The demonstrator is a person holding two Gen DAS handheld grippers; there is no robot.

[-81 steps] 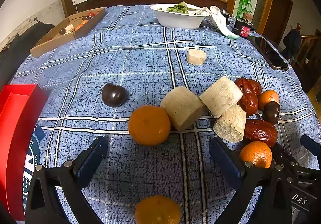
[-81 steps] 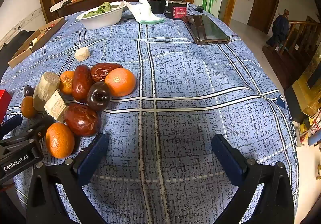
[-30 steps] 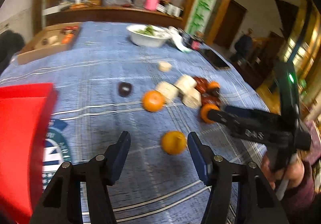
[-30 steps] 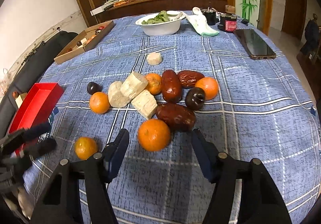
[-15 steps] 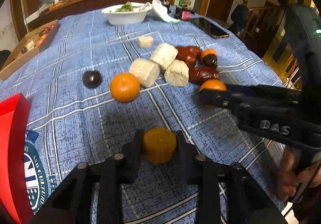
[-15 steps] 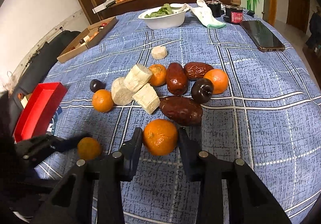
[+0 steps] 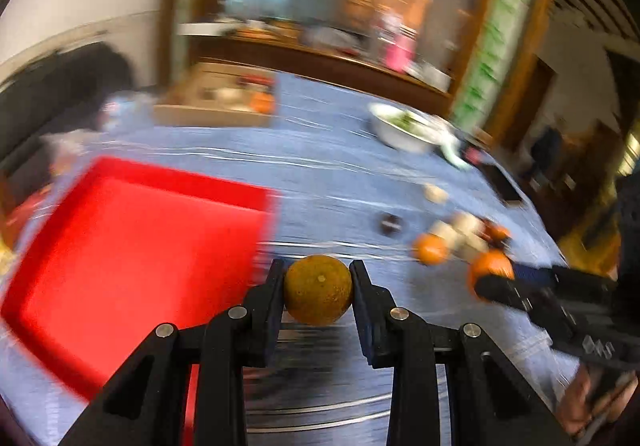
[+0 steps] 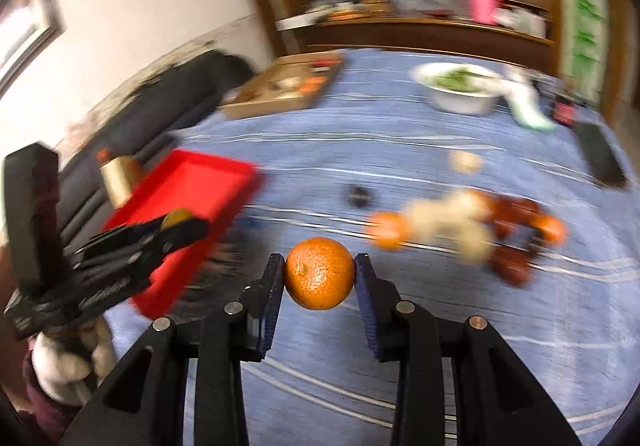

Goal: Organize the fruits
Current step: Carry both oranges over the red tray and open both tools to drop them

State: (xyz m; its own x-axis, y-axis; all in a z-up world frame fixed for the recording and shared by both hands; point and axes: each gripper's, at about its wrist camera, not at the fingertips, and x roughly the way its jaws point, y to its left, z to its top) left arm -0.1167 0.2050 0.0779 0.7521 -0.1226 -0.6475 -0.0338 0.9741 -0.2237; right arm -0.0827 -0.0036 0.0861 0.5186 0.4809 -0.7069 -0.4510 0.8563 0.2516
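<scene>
Two round tangerines are pinched above the blue checked desk (image 8: 400,166): a dull greenish-orange one (image 7: 318,290) by the left hand-held gripper (image 7: 318,292), beside the shallow red plastic tray (image 7: 120,246). A bright orange one (image 8: 320,273) (dimpled) is clamped by the right hand-held gripper (image 8: 320,276).

My worktop (image 8: 400,150) wears a blue checked cloth. At its far side stands a white bowl (image 8: 460,96) of greens, with a pale cloth (image 8: 526,106) just beside it. A dark phone (image 8: 602,160) lies near my right-hand edge. Behind the worktop runs a wooden sideboard (image 8: 420,32) bearing a pink container (image 8: 482,6). A dark sofa (image 8: 160,102) lines the wall on my left.
</scene>
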